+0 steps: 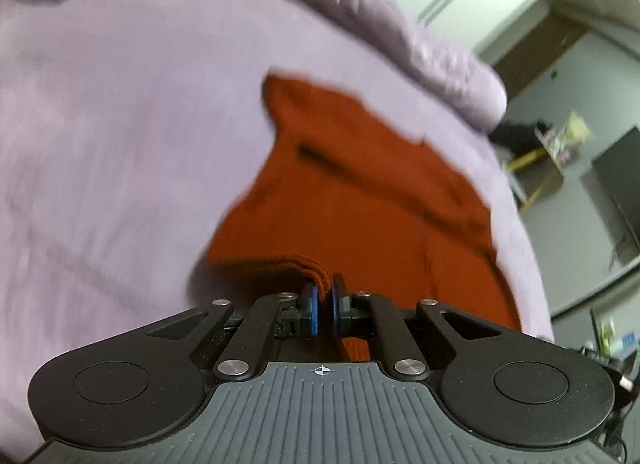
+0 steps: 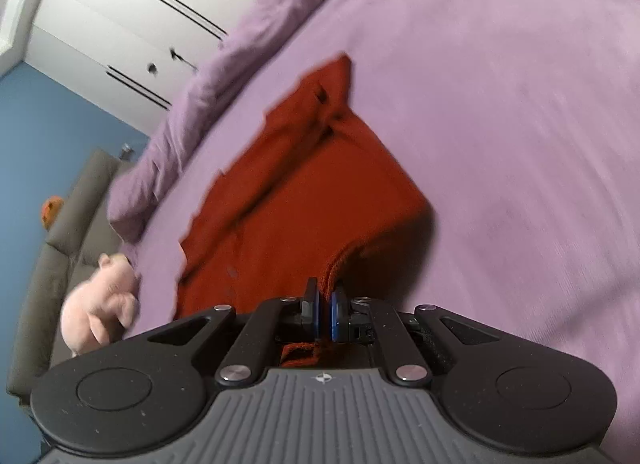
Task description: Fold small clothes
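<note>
Left wrist view: a bed under a lilac sheet fills the frame, with the rust-red garment spread flat on it, running from centre toward five o'clock. It looks like soft, light knit, so it should drape and sag rather than hold shape, and it is best taken by its thick ribbed hem near the corners, both layers together. The left tongs are clenched on that hem at six o'clock, the edge raised off the sheet. In the right wrist view the right tongs likewise pinch the hem of the garment at six o'clock.
</note>
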`<state>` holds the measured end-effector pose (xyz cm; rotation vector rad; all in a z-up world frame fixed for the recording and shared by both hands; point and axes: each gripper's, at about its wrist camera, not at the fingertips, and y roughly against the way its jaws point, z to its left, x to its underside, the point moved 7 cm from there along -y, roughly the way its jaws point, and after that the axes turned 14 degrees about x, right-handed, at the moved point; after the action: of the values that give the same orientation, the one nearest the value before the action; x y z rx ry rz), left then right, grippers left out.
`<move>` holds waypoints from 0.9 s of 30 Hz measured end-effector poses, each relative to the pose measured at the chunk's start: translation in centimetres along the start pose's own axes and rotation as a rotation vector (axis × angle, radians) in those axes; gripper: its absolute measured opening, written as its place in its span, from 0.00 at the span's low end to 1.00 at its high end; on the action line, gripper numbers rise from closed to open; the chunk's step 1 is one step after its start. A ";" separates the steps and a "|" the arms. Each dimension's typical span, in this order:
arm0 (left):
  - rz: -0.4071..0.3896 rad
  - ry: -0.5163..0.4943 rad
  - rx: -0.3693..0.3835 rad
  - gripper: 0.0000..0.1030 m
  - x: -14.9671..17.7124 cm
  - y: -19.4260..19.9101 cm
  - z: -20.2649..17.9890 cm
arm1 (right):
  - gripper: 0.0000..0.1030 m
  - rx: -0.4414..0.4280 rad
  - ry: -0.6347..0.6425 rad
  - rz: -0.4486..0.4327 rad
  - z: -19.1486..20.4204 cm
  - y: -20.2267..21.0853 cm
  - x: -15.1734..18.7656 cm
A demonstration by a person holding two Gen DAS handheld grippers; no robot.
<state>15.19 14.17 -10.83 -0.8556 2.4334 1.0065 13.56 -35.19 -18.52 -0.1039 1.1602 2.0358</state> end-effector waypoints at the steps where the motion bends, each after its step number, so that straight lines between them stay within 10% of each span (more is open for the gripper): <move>1: -0.021 -0.019 -0.015 0.08 -1.1 -0.5 -0.3 | 0.04 -0.003 0.002 -0.018 0.7 -0.4 -1.1; 15: -0.026 -0.173 -0.240 0.18 -6.0 -9.5 2.0 | 0.06 0.342 0.377 -0.205 6.9 -10.5 -8.7; 20: -0.076 -0.247 -0.248 0.45 -6.5 -7.9 3.1 | 0.46 0.350 0.495 -0.314 6.2 -8.9 -8.8; 27: 0.051 -0.280 -0.168 0.51 -5.8 -9.9 3.8 | 0.46 0.290 0.632 -0.239 5.9 -10.1 -8.2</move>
<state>26.45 13.62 -15.28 -0.6566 2.1681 1.2714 27.61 -32.68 -18.68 -0.7449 1.7189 1.6406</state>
